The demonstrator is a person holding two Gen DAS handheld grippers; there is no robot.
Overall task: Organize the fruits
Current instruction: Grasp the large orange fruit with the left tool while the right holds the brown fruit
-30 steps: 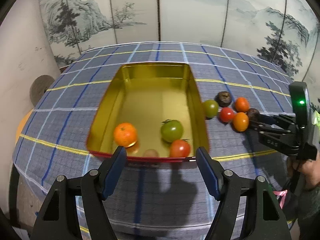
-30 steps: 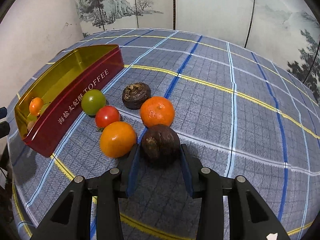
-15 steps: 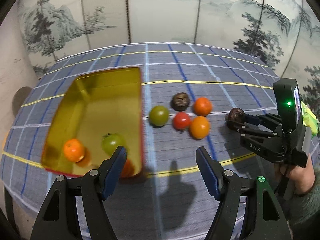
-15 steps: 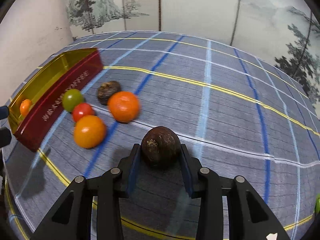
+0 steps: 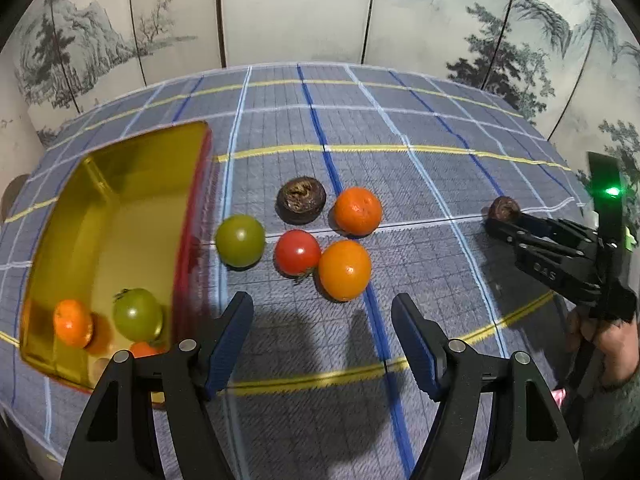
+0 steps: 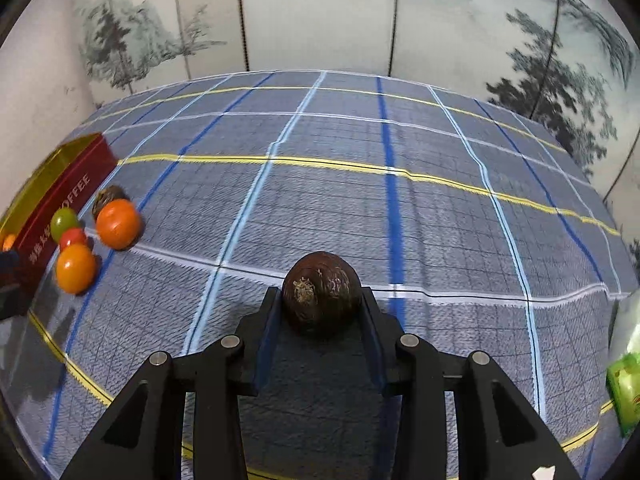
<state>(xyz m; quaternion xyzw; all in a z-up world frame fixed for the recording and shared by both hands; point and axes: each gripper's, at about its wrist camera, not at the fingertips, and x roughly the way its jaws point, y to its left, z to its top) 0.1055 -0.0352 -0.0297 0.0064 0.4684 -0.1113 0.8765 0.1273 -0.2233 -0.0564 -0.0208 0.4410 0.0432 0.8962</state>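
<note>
My right gripper is shut on a dark brown round fruit and holds it above the checked cloth, right of the fruit pile; it also shows in the left wrist view. My left gripper is open and empty just in front of the pile: a green tomato, a red tomato, an orange fruit, a mandarin and a second brown fruit. The gold tin at the left holds a mandarin, a green tomato and a partly hidden red one.
The table wears a blue-grey checked cloth and ends at a painted folding screen behind. The tin's red outer wall shows at the far left of the right wrist view. A green packet lies at the right edge.
My right gripper has lifted the brown fruit out of the pile and carried it right. My left gripper has swung right, from the tin to in front of the pile.
</note>
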